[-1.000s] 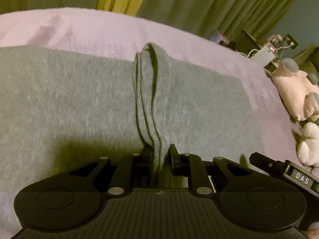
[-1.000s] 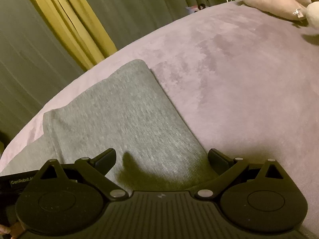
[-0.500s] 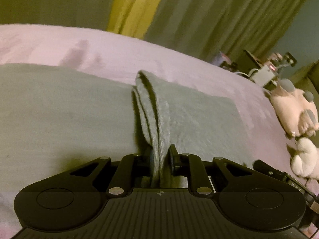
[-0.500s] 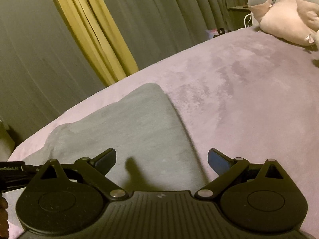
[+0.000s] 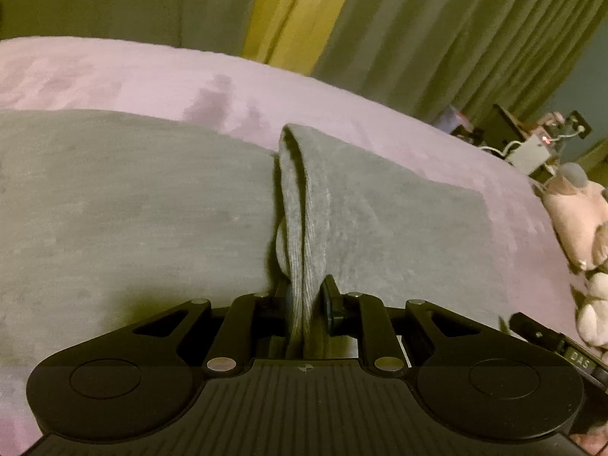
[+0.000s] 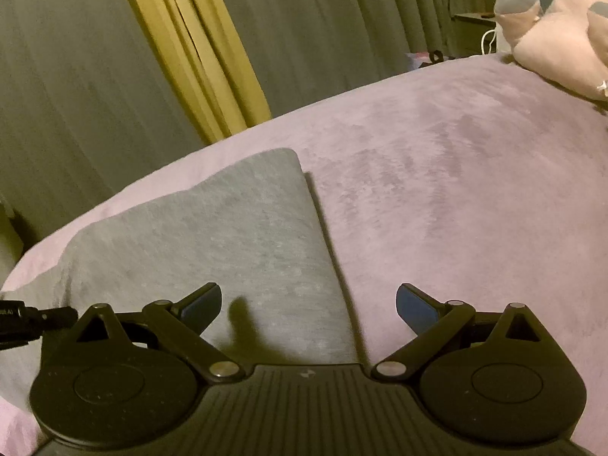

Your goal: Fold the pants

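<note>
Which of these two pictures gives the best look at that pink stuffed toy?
The right wrist view. The toy sits on the bed's far corner there, its pink body and grey patches sharp and largely in frame. In the left wrist view it is squeezed against the right edge, blurred and partly cut off.

The left gripper (image 5: 306,300) is clamped tight on a pinched ridge of cloth, pointing steeply downward. The right gripper (image 6: 308,304) hangs with jaws spread wide, gripping nothing.
</note>
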`<state>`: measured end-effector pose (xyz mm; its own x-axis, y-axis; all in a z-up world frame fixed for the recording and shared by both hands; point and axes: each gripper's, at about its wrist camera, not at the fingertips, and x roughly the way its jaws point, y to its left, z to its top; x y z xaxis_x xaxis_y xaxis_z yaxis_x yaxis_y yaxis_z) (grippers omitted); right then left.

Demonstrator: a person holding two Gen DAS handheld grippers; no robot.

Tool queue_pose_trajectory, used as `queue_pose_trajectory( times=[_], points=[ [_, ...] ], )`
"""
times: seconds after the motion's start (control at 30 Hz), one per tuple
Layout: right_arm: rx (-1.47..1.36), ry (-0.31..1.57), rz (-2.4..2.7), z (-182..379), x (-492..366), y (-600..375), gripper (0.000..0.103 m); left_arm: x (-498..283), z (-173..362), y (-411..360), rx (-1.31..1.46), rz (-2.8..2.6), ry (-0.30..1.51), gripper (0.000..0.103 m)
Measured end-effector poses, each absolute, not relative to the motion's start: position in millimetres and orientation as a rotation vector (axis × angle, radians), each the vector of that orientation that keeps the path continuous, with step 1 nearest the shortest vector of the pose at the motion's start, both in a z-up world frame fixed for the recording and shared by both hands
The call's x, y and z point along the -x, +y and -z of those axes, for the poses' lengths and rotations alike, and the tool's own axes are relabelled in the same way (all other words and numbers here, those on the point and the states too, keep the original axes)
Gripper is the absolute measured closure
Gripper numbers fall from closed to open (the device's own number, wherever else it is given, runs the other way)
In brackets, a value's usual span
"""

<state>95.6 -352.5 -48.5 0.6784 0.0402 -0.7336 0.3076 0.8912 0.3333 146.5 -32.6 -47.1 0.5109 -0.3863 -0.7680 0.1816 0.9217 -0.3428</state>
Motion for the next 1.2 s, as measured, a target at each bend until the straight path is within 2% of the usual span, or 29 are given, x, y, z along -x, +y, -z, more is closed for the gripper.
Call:
queue_pose_trajectory(
  times=[0.2, 0.27, 0.33, 0.43, 0.63, 0.73, 0.83, 0.9, 1.0, 1.13, 1.2],
  points=[
    [-0.454, 0.838, 0.157, 52.3, -99.0, -353.2, 0.004, -146.0, 60.2, -26.4, 0.206, 0.314, 0.989, 0.081],
    [-0.454, 0.845, 0.161, 53.5, -100.1, -353.8, 0.004, -145.2, 62.8, -27.5, 0.187, 0.277, 0.999, 0.071],
    [-0.451, 0.850, 0.161, 53.1, -100.4, -353.8, 0.004, -143.8, 59.9, -24.2, 0.186, 0.244, 0.997, 0.048],
    [-0.444, 0.845, 0.155, 51.9, -99.8, -352.1, 0.004, -139.8, 51.8, -13.3, 0.200, 0.202, 0.981, 0.029],
    [-0.366, 0.831, 0.096, 47.9, -98.1, -335.9, 0.004, -126.9, 52.6, 2.2, 0.284, 0.236, 1.026, 0.021],
    [-0.279, 0.863, 0.065, 49.6, -103.2, -320.0, 0.004, -122.1, 64.1, -17.3, 0.108, 0.229, 1.069, 0.019],
    [-0.165, 1.010, 0.074, 65.6, -116.8, -301.9, 0.004, -113.6, 66.8, -41.3, -0.090, 0.201, 1.015, 0.010],
    [-0.126, 1.045, 0.091, 71.1, -120.4, -294.8, 0.004, -110.7, 63.9, -45.0, -0.128, 0.181, 0.983, 0.011],
    [-0.129, 0.982, 0.095, 61.6, -111.5, -292.8, 0.004, -105.3, 48.1, -32.0, -0.057, 0.149, 0.901, 0.013],
    [-0.176, 0.844, 0.053, 44.9, -95.5, -297.1, 0.004, -106.1, 25.7, 14.4, 0.186, 0.029, 0.806, 0.010],
    [-0.158, 0.887, 0.051, 50.3, -99.6, -294.1, 0.004, -109.1, 21.5, 43.0, 0.294, -0.035, 0.797, 0.010]
  ],
)
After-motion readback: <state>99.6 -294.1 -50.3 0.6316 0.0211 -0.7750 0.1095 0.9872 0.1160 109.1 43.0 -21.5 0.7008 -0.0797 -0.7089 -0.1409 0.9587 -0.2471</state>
